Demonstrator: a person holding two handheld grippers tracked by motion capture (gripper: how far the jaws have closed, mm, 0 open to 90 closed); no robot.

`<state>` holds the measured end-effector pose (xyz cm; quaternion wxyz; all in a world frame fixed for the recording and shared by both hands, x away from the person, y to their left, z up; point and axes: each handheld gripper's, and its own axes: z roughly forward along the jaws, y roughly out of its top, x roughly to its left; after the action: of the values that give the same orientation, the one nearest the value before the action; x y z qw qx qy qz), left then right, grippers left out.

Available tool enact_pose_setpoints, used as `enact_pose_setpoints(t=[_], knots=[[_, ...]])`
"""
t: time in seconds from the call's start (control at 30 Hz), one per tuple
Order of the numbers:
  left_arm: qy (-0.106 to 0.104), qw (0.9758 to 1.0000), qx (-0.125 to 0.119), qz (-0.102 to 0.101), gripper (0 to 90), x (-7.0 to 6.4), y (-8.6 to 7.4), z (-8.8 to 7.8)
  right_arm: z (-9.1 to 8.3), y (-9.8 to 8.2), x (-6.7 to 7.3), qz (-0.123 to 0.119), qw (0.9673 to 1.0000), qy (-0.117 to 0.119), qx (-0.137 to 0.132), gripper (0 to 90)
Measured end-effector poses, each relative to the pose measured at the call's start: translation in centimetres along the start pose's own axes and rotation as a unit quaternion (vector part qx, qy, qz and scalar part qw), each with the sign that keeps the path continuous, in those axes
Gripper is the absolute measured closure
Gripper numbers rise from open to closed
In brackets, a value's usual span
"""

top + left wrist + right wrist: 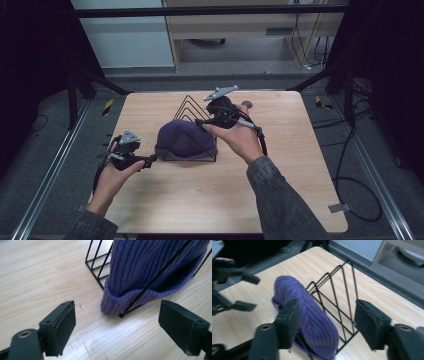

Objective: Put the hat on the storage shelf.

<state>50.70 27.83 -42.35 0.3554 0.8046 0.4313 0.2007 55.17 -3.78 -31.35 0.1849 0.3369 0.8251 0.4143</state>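
Observation:
A purple knit beanie (184, 140) sits pushed over the front wires of a black wire rack (188, 107) in the middle of the wooden table. My left gripper (153, 160) is low at the hat's left edge, open, with nothing between its jaws; its own view has the hat's cuff (130, 300) and a rack wire just ahead of the jaws. My right gripper (202, 122) hovers over the hat's right top, open and empty. In the right gripper view the beanie (312, 315) lies under the jaws, the rack (337, 290) behind it, and the left gripper (244, 292) farther off.
The table (280, 180) has bare wood in front of and to the right of the rack. A small grey disc (247, 105) lies near the back right. Black frame bars and cables surround the table on the floor.

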Motion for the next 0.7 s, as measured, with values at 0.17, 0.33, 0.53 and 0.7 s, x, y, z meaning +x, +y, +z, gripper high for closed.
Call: enact_pose_setpoints(t=[0.17, 0.33, 0.53, 0.7], knots=[[-0.002, 0.9998, -0.004, -0.019, 9.2, 0.1, -1.2, 0.0, -0.2, -0.4, -0.2, 0.004, 1.0, -0.007, -0.001, 22.7], [0.001, 0.9998, 0.003, -0.02, 7.4, 0.1, -2.5, 0.3, -0.7, -0.6, -0.5, 0.005, 0.9999, -0.01, -0.008, 16.5], [0.015, 0.9998, 0.008, -0.014, 5.8, 0.4, -3.6, 0.3, -2.4, -1.3, -1.1, 0.003, 0.9995, -0.016, -0.029, 9.3], [0.029, 0.9994, 0.012, -0.015, 5.6, 0.9, -4.3, 0.4, -3.7, -2.2, -1.9, 0.007, 0.999, -0.021, -0.039, 8.1]])
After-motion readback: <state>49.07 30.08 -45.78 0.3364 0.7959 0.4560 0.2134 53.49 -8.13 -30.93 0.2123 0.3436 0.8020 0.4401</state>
